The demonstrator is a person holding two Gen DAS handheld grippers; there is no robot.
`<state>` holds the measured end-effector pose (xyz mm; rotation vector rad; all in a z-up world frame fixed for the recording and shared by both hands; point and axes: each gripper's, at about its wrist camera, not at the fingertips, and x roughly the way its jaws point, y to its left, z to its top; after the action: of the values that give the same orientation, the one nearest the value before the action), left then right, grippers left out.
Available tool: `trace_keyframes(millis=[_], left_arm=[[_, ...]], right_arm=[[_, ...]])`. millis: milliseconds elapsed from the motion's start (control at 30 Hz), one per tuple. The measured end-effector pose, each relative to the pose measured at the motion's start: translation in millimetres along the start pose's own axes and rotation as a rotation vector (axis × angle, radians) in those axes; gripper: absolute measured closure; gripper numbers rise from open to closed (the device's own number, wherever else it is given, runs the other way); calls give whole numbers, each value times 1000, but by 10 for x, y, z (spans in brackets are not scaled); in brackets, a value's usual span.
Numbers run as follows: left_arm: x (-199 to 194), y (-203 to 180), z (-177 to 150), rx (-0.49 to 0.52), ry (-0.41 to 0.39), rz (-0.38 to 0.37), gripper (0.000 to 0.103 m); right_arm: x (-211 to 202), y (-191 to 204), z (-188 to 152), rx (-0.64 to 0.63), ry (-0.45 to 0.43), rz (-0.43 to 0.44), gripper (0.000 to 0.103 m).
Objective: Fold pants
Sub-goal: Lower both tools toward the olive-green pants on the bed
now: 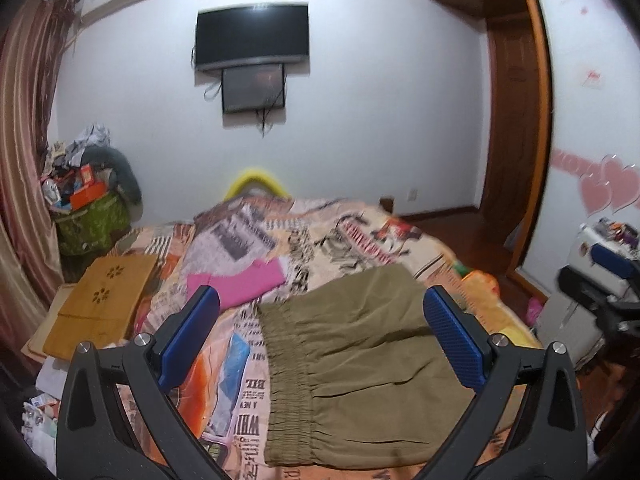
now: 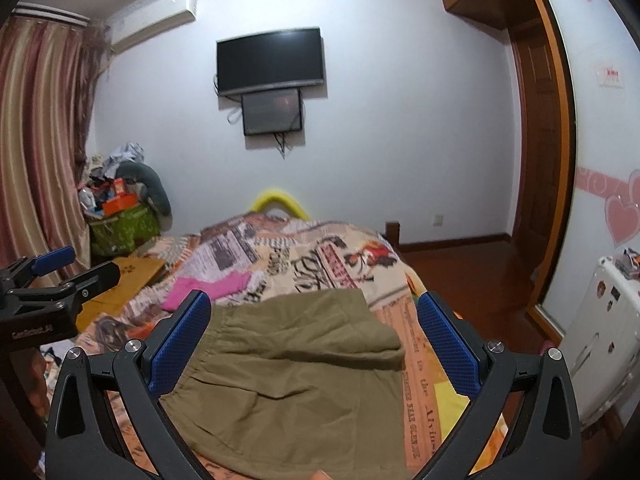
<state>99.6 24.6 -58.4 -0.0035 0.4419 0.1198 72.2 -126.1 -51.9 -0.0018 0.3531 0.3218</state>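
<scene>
The green pants (image 1: 360, 364) lay folded on the bed (image 1: 320, 232), on top of a blanket with newspaper pictures. The stretchy waistband (image 1: 286, 380) ran along the left side of the pants in the left wrist view. In the right wrist view a fold of the pants (image 2: 304, 344) lay over the far half, so that part was two layers thick. The left gripper (image 1: 320, 336) hung above the pants with its blue pads (image 1: 456, 340) spread wide apart and nothing between them. The right gripper (image 2: 314, 346) was also spread wide with nothing in it, and it hung above the pants too. Each gripper could be seen at the edge of the other's view, the left one (image 2: 52, 276) far to the left and the right one (image 1: 604, 280) far to the right. A pink cloth (image 1: 240, 280) lay on the blanket beyond the pants, near but not touching them. A flat wooden board (image 1: 100, 304) sat at the left edge of the bed. A dark TV (image 1: 252, 36) hung on the white wall, with a smaller screen (image 1: 254, 88) just under it. A green bin (image 1: 92, 220) full of stuff stood in the corner by the striped curtain (image 1: 24, 160).
</scene>
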Motion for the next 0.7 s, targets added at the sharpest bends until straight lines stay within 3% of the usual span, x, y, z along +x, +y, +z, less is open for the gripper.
trace_keyframes(millis=[333, 500, 700], left_arm=[[1043, 312, -309, -34, 222, 37, 0], [1489, 422, -512, -24, 336, 7, 0], [1907, 532, -733, -20, 487, -27, 24]], right_arm=[[589, -411, -323, 37, 199, -91, 0], [890, -670, -505, 41, 304, -147, 0], [1264, -959, -727, 73, 423, -152, 1]])
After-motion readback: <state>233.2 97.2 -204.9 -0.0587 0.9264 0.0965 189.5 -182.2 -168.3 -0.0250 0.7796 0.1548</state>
